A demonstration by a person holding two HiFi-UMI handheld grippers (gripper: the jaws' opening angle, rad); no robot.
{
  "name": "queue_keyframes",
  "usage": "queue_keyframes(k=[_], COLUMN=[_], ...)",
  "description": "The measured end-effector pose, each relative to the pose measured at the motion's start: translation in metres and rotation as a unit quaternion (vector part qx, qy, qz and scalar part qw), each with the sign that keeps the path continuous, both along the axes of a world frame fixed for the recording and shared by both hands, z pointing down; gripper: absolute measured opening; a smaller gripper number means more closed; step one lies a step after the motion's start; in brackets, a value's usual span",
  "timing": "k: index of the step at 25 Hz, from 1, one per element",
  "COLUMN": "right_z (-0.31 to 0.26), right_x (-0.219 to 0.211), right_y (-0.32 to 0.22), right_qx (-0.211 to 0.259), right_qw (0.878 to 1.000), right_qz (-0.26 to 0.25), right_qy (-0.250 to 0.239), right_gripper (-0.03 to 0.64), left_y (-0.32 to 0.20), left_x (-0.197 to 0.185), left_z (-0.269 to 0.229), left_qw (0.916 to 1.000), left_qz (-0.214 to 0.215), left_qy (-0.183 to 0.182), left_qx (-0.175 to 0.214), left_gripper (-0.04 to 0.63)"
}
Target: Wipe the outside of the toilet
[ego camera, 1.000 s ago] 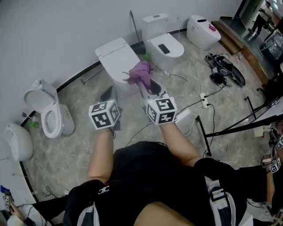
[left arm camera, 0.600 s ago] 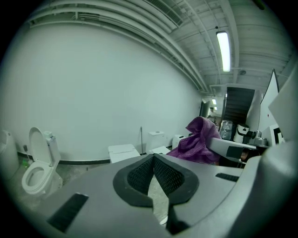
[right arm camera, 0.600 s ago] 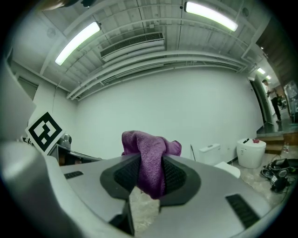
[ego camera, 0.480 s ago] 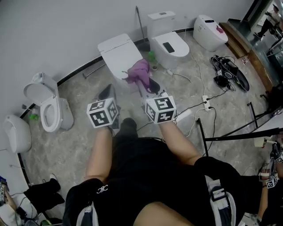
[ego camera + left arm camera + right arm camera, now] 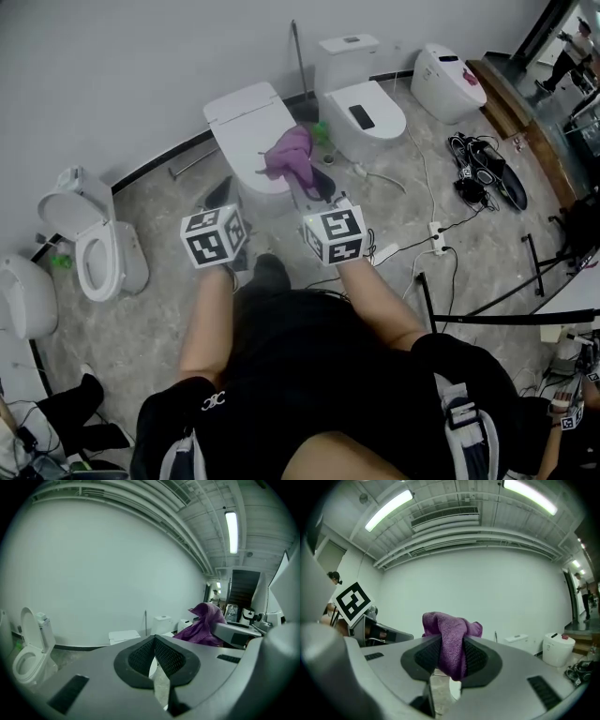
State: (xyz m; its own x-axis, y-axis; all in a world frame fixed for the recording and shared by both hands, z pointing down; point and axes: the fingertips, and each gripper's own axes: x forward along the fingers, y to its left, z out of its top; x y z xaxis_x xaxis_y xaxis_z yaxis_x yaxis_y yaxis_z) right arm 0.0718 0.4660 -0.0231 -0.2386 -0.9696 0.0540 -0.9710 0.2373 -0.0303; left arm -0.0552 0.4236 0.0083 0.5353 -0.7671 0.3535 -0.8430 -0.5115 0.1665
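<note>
A white toilet (image 5: pixel 251 127) with its lid down stands by the wall, straight ahead of both grippers. My right gripper (image 5: pixel 314 186) is shut on a purple cloth (image 5: pixel 291 155), which hangs over the toilet's front right side. In the right gripper view the purple cloth (image 5: pixel 451 641) is pinched between the dark pads (image 5: pixel 477 657) and bunches up above them. My left gripper (image 5: pixel 225 199) hovers left of the bowl's front, shut with nothing in it. In the left gripper view the toilet (image 5: pixel 124 637) lies beyond the left gripper (image 5: pixel 153 656), and the cloth (image 5: pixel 204 625) shows at the right.
An open-lid toilet (image 5: pixel 92 246) stands at the left, with another white fixture (image 5: pixel 22 296) beyond it. Two more toilets (image 5: pixel 364 101) (image 5: pixel 452 66) line the wall to the right. A green brush (image 5: pixel 322 131) sits between toilets. Cables and a power strip (image 5: pixel 437 231) lie on the floor at the right.
The view has drifted slightly and a dark shoe has come forward under the grippers. Both grippers stay in place before the toilet, the right one still holding the cloth.
</note>
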Motion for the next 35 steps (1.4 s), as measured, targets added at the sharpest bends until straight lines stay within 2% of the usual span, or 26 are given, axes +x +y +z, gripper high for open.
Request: queue_keyframes(k=[9, 18, 24, 29, 35], right_z=[0.005, 0.035, 0.060, 0.090, 0.144], right_x=[-0.010, -0.043, -0.053, -0.071, -0.103], right_y=[-0.148, -0.349, -0.460, -0.509, -0.556], right_qx=[-0.021, -0.062, -0.116, -0.162, -0.199], right_qw=[1.000, 0.998, 0.993, 0.985, 0.972], right_qz=[-0.014, -0.023, -0.025, -0.044, -0.107], right_qy=[-0.011, 0.016, 0.027, 0.027, 0.073], right_gripper=[0.110, 0.109, 0.110, 0.109, 0.109], left_y=[-0.149, -0.334, -0.440, -0.495, -0.523], left_x=[0.001, -0.026, -0.036, -0.051, -0.091], left_z=[0.004, 0.057, 0.079, 0.098, 0.146], left_qw=[0.9999, 0.9977, 0.9934, 0.9904, 0.9846], left_qz=[0.001, 0.011, 0.013, 0.000, -0.051], left_qy=[0.005, 0.017, 0.035, 0.042, 0.045], left_qx=[-0.011, -0.065, -0.108, -0.132, -0.161], left_gripper=[0.009, 0.009, 0.009, 0.009, 0.008])
